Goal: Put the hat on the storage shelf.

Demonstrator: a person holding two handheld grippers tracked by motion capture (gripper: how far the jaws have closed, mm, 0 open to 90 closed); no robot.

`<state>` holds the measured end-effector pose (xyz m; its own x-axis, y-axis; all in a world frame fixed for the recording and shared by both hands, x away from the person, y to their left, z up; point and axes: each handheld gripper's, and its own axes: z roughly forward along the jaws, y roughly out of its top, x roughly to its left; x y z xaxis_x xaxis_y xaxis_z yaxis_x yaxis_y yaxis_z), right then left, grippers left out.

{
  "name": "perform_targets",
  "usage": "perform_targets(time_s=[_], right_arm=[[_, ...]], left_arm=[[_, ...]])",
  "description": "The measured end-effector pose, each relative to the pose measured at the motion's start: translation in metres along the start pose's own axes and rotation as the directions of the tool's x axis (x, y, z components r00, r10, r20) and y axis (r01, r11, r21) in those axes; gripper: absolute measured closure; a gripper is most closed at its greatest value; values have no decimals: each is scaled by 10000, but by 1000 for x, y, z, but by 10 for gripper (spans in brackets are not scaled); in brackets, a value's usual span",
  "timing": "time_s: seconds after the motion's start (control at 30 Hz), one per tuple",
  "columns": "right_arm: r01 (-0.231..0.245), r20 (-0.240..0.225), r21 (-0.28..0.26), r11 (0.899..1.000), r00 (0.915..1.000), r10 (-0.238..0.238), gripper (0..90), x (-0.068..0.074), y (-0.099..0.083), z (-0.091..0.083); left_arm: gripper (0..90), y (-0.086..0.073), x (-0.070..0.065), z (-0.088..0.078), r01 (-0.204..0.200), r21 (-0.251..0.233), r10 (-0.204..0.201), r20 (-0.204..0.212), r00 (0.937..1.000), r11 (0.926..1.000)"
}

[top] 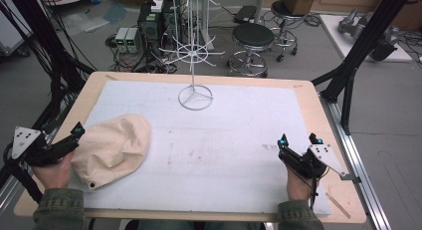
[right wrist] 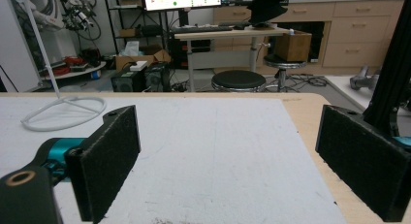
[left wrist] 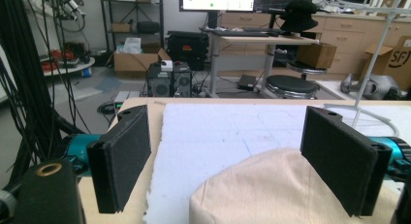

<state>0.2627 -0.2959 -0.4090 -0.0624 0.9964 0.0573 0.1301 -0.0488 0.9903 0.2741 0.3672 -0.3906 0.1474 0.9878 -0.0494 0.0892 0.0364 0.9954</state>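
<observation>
A cream cloth hat (top: 112, 149) lies on the white foam mat (top: 239, 120) at the table's front left. My left gripper (top: 74, 138) is open at the hat's left edge. In the left gripper view the hat (left wrist: 271, 190) bulges up between the wide-apart jaws of that gripper (left wrist: 228, 132), nearer the right one, and neither pad clearly presses it. A white wire stand (top: 195, 56) rises at the back centre, and its ring base (right wrist: 63, 112) shows in the right gripper view. My right gripper (top: 298, 140) rests open at the front right, with bare mat between the jaws (right wrist: 228, 136).
The wooden table (top: 308, 85) shows bare edges around the mat. Black frame posts (top: 366, 38) stand at the right and cables hang at the left. Black stools (top: 253, 37) and computer boxes sit on the floor beyond the far edge.
</observation>
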Motion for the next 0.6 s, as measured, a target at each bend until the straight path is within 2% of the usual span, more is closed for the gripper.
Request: perform_targets(time_s=[0.13, 0.37, 0.47, 0.6], right_arm=[[65, -25, -10, 10000, 10000, -65, 79, 0, 0, 0], [65, -88, -5, 10000, 9999, -65, 79, 1, 0, 1], [62, -87, -18, 10000, 9999, -62, 79, 1, 0, 0], [96, -134, 19, 10000, 9999, -96, 79, 1, 0, 2]], left_arm=[[185, 5, 0, 7, -72, 184, 67, 249, 9997, 9998], [185, 10, -5, 21, -518, 894, 488, 348, 9982, 9947], [187, 11, -5, 25, -574, 1079, 537, 362, 9979, 9925], [199, 16, 0, 37, -904, 1845, 786, 704, 9944, 9787]])
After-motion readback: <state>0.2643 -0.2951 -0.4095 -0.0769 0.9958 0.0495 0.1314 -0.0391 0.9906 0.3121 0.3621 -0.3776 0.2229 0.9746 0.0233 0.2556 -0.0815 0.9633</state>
